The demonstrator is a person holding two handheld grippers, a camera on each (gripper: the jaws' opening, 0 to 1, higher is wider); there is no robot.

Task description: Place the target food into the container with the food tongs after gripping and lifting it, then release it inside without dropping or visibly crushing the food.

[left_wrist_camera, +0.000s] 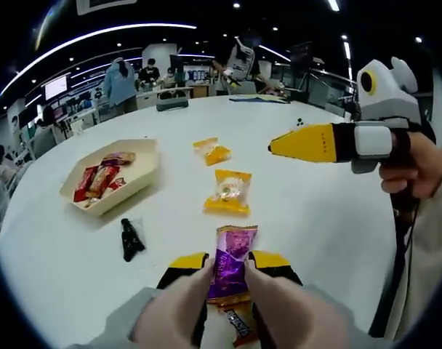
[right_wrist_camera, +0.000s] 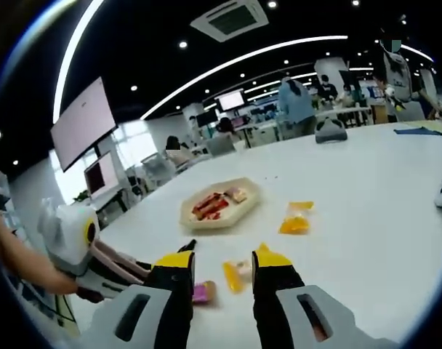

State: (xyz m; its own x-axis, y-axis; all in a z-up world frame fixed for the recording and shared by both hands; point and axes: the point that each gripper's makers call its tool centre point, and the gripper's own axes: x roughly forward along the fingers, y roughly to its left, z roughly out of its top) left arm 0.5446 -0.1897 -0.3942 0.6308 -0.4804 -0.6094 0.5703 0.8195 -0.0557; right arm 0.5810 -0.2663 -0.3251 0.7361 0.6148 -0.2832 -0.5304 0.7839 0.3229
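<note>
Two grippers work over a round white table (left_wrist_camera: 337, 240). In the left gripper view, the left gripper (left_wrist_camera: 229, 270) has its jaws closed narrow on one purple packet (left_wrist_camera: 232, 269), held upright just above the table's near edge; a second wrapped sweet (left_wrist_camera: 238, 323) shows below it, though whether that one is gripped too I cannot tell. Beyond lie two yellow packets (left_wrist_camera: 228, 192), well apart from the tray (left_wrist_camera: 145, 173) toward the table's left edge, and one small black packet (left_wrist_camera: 130, 238) sits between tray and near edge. The tray holds about four red wrapped snacks (left_wrist_camera: 97, 180). The right gripper (left_wrist_camera: 279, 145) hangs above the table's right side, held by a hand (left_wrist_camera: 417, 167).

The right gripper view shows its own gripper (right_wrist_camera: 222, 265) with jaws standing apart, holding nothing, and screens (right_wrist_camera: 83, 123) on the wall.
</note>
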